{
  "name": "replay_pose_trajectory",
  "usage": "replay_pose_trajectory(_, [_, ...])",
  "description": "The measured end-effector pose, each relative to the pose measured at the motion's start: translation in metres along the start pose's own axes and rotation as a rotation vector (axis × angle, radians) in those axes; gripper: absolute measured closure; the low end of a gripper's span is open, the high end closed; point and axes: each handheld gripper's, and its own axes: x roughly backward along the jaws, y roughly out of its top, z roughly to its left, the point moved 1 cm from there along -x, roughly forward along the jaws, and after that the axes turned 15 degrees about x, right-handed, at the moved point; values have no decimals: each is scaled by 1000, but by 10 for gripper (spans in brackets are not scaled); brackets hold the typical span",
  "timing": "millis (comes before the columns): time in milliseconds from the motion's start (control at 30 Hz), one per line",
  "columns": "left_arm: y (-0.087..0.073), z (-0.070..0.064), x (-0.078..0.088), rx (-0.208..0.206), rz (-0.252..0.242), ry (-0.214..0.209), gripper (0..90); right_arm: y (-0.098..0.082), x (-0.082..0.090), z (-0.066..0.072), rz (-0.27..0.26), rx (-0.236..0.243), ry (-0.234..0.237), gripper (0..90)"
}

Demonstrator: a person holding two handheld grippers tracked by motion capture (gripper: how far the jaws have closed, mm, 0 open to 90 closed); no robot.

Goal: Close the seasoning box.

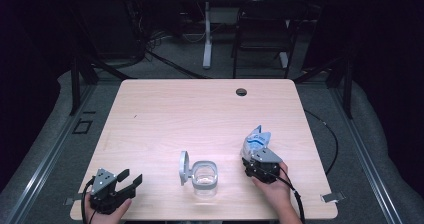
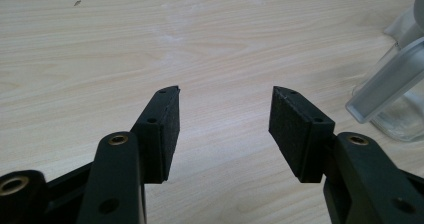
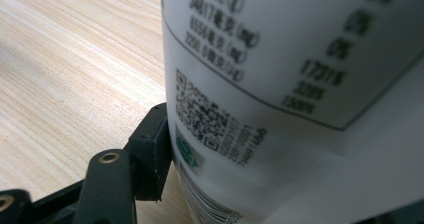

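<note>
Pouch (image 1: 256, 140), blue-white, sits at right-centre of the high view on the table (image 1: 200, 109), between the jaws of the right gripper (image 1: 256, 151). In the right gripper view the left pad touches the pouch's white printed back (image 3: 300, 84); far pad hidden, so pinching it as far as I can tell. Left gripper (image 1: 129, 180) at lower left, jaws spread, nothing between them. Clear jar (image 1: 205, 179) with its flip lid open stands lower centre.

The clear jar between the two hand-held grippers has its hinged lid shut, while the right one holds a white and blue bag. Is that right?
Not quite. The high view shows the clear jar with its hinged lid swung open, standing up at its left side. The rest holds: the right hand-held gripper holds the white and blue bag.
</note>
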Motion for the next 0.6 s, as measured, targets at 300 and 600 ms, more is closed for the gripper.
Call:
replay_pose_trajectory(300, [0, 0, 0, -3, 2, 0, 463, 0, 0, 0, -8, 1, 4, 382])
replay_pose_trajectory(600, [0, 0, 0, -5, 3, -1, 463, 1, 2, 1, 0, 15, 4, 385])
